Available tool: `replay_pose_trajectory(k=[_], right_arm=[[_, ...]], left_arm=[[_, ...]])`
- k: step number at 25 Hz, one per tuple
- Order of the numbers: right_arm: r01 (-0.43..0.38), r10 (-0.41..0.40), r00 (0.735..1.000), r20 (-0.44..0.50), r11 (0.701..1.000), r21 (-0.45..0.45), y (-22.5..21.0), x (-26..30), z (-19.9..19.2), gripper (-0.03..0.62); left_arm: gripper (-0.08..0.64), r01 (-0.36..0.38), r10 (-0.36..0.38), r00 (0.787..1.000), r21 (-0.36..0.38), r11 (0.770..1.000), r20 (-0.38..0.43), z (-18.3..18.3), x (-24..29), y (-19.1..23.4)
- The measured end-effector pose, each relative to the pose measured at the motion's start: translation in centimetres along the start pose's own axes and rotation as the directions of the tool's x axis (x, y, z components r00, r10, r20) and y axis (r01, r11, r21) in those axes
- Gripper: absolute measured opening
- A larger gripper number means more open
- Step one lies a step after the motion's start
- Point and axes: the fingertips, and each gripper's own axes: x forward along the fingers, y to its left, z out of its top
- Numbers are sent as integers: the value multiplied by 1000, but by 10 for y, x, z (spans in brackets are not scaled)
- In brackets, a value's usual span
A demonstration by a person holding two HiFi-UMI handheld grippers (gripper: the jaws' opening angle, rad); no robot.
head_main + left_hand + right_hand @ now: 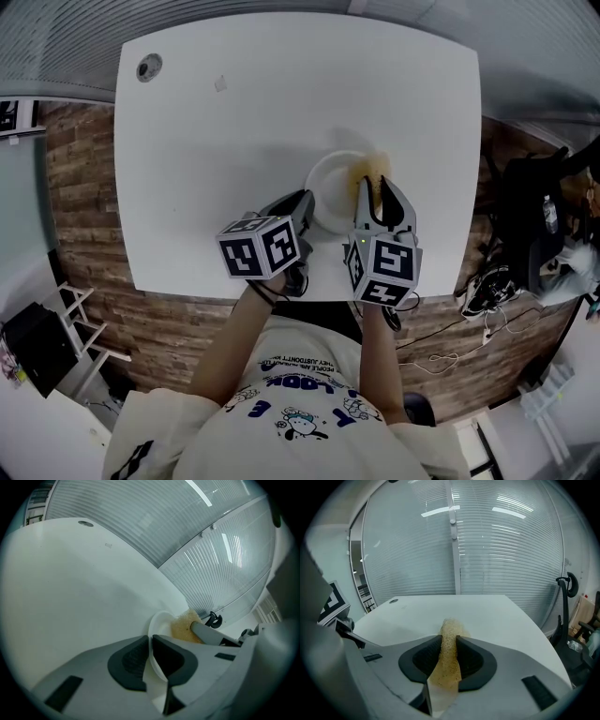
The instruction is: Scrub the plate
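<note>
A white plate is held on edge just above the white table, near its front edge. My left gripper is shut on the plate's rim, which runs between its dark pads. My right gripper is shut on a tan scrub sponge. In the head view the sponge rests against the plate's right side. In the left gripper view the sponge sits inside the plate's hollow, with a grey finger of the right gripper on it.
A round grommet hole sits at the table's far left corner. A small mark lies near it. Black bags and cables lie on the floor to the right. Window blinds stand beyond the table.
</note>
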Motion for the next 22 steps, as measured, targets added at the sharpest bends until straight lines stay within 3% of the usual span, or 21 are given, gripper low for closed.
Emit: replay_pose_trajectory(k=[9,22], right_arm=[[-10,10,1000,15,1000,1,12,4,3,89],[-93,94,996,10,995,-25,47,8,2,89]], left_arm=[[55,7,-7,1000,-6,1000,-5,0,0,-1],[54,11,-11,1000,-9,1000,-7,0,1,-1]])
